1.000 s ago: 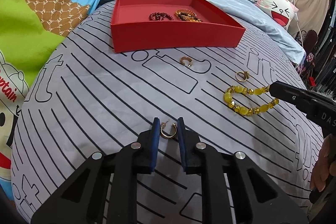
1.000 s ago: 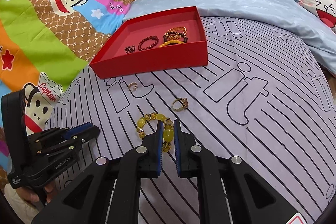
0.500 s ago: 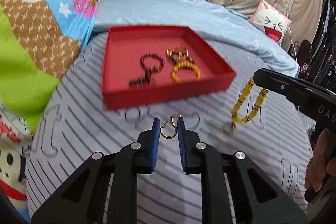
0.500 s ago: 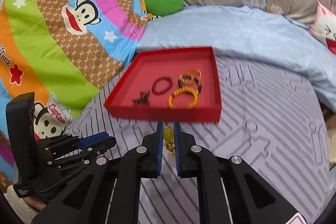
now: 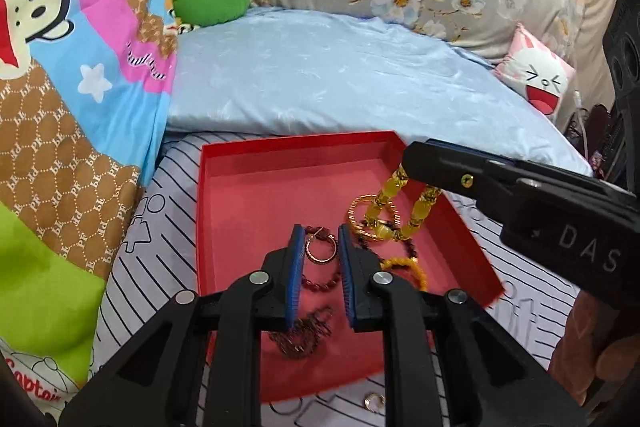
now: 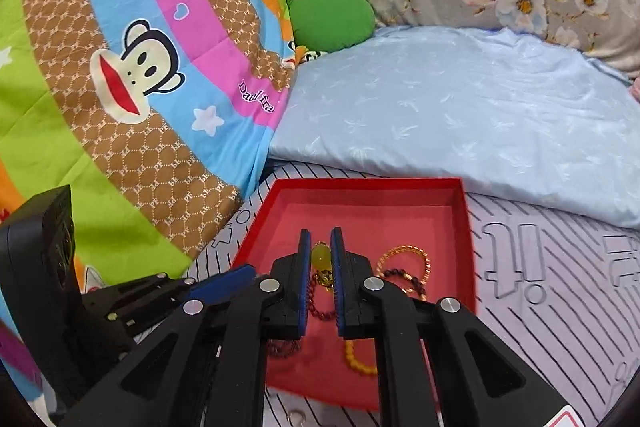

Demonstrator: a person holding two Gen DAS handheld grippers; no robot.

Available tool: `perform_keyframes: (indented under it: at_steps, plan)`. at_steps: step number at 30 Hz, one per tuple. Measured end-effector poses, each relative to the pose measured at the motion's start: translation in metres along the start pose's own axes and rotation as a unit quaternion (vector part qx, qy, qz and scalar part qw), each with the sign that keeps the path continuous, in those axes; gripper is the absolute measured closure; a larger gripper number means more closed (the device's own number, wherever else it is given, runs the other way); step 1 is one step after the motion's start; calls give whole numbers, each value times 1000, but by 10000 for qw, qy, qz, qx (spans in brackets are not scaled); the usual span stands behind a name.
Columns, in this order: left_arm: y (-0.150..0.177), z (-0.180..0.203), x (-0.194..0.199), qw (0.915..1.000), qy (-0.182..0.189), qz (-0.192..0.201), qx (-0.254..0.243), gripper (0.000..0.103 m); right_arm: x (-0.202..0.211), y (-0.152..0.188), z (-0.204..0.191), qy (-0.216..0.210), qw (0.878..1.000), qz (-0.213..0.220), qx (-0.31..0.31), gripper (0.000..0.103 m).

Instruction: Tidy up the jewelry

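My left gripper (image 5: 320, 241) is shut on a gold hoop earring (image 5: 321, 250) and holds it above the red tray (image 5: 248, 211). My right gripper (image 6: 319, 247) is shut on a yellow bead bracelet (image 6: 320, 257), which hangs over the tray (image 6: 466, 227); in the left wrist view the bracelet (image 5: 404, 211) dangles from the right gripper's fingers (image 5: 444, 167). In the tray lie a gold chain bracelet (image 6: 406, 255), a dark red bead bracelet (image 5: 320, 285), an orange bead bracelet (image 6: 356, 359) and a dark chain (image 5: 300, 341).
A gold ring (image 5: 374, 403) lies on the striped grey cloth (image 5: 140, 247) in front of the tray. Another ring (image 6: 297, 417) lies on the cloth near the tray's front. A light blue pillow (image 5: 340, 79) lies behind the tray, a cartoon blanket (image 6: 120, 67) to the left.
Both grippers lifted their jewelry off the cloth and carried it forward, over the red tray. The earring and yellow bracelet now hang above the tray's inside.
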State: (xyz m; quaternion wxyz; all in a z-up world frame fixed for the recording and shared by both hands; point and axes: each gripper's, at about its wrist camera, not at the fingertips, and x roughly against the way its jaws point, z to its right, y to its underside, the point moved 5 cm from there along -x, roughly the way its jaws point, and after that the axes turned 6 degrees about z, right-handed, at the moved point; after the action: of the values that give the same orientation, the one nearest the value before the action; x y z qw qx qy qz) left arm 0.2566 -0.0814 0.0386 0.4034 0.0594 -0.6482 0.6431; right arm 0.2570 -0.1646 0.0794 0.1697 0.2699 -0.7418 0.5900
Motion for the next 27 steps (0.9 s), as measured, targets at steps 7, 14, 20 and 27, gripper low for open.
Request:
perform_keyframes:
  at_steps: [7, 14, 20, 27]
  plan:
    - [0, -20, -35, 9997, -137, -203, 80, 86, -58, 6, 13, -138, 9975, -394, -566, 93]
    - [1, -25, -52, 9992, -234, -320, 93, 84, -91, 9, 18, -41, 9951, -686, -715, 91]
    - [1, -27, -51, 9992, -303, -230, 104, 69, -87, 4, 24, 119, 9964, -559, -622, 85]
    - [-1, -22, -41, 9994, -301, -139, 26, 67, -64, 5, 25, 273, 9983, -382, -358, 81]
